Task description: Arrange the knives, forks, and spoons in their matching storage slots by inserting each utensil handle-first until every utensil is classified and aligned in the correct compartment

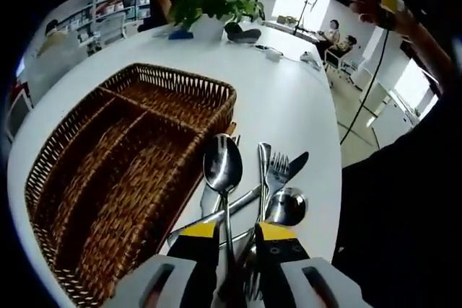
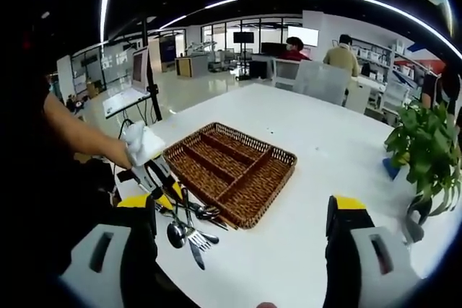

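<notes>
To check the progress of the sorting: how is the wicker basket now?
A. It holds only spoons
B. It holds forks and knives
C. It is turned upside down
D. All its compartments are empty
D: the basket stands upright with bare compartments, while the spoons, forks and knife lie on the table beside it, by the left tool.

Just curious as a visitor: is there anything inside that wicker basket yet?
The wicker basket has bare woven floors in its compartments; no cutlery lies in it. The spoons, forks and knife lie piled on the table beside it. Its near corner is hidden behind the left gripper.
</notes>
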`<control>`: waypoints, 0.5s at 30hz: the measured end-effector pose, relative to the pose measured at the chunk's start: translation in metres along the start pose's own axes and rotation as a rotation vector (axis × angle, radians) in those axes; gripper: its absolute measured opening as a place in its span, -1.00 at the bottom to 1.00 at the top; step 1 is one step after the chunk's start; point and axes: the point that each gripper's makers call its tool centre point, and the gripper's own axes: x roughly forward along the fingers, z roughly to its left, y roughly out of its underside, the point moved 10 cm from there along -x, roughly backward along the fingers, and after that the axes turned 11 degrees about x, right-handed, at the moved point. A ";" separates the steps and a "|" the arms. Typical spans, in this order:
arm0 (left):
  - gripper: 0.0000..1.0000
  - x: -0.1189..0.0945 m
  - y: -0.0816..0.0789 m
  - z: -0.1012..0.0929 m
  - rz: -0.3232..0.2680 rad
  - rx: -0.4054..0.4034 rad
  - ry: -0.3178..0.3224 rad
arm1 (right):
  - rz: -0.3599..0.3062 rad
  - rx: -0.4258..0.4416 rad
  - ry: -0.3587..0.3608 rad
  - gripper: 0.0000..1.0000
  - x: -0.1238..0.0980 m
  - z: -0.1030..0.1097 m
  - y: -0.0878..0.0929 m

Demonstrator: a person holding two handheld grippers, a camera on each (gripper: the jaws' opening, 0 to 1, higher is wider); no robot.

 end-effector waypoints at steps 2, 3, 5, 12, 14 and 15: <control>-0.62 0.002 0.001 0.001 0.013 -0.016 -0.006 | -0.001 0.006 0.003 0.99 -0.001 0.000 0.001; -0.63 0.003 0.000 0.001 0.013 -0.022 -0.006 | -0.002 0.009 0.005 0.99 -0.002 0.000 0.002; -0.67 0.006 -0.001 0.002 0.018 -0.029 -0.005 | -0.001 0.012 0.007 0.99 -0.003 0.000 0.004; -0.76 0.016 0.000 0.003 0.075 -0.094 -0.022 | 0.001 0.022 0.013 0.99 -0.006 0.001 0.007; -0.80 0.018 -0.002 0.003 0.084 -0.096 -0.029 | 0.000 0.024 0.014 0.99 -0.006 0.001 0.007; -0.81 0.018 -0.003 0.002 0.087 -0.095 -0.033 | 0.000 0.025 0.015 0.99 -0.006 0.001 0.007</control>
